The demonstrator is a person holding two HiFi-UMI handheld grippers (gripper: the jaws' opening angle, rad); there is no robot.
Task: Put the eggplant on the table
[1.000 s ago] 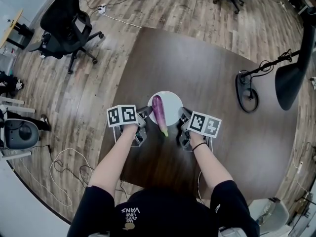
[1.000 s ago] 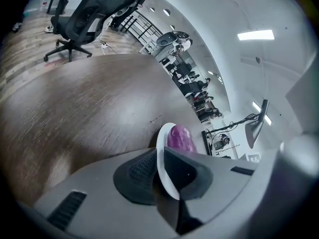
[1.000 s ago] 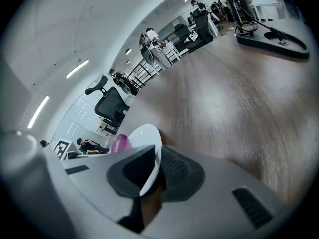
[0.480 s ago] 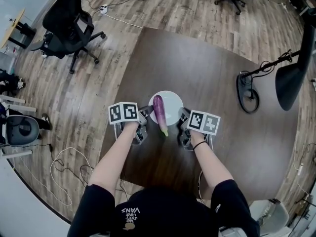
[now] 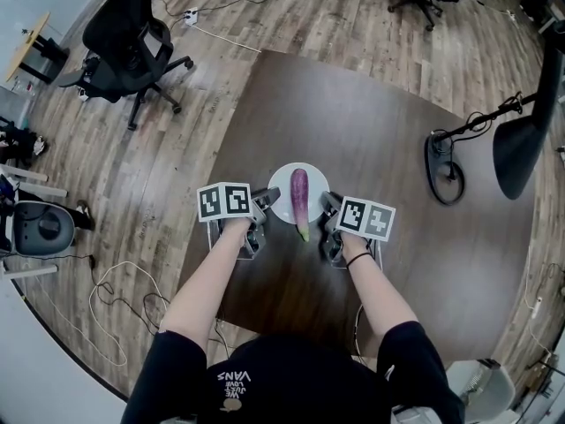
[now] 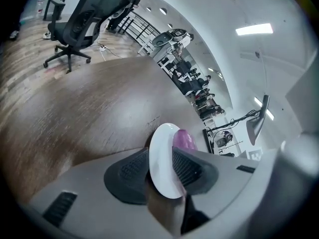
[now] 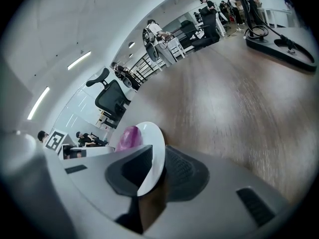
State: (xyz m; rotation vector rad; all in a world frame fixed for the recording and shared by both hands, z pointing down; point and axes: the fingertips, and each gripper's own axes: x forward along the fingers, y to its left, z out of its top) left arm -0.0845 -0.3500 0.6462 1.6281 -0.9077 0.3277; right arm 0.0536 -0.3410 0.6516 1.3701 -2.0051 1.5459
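Eggplant (image 5: 300,200) overhangs plate (image 5: 281,197) (overhead only); left gripper (image 6: 160,156) just opened astride rim, right gripper (image 7: 157,168) apparently clamps it.

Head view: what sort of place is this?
Probably an office or lab workspace: black swivel office chairs stand on a wood-plank floor, and a large dark table fills the middle of the open room.

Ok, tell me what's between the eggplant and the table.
The plate. The eggplant lies across it, with its green tip past the near rim, so the plate is what separates it from the table. Nothing else visible is in the way.
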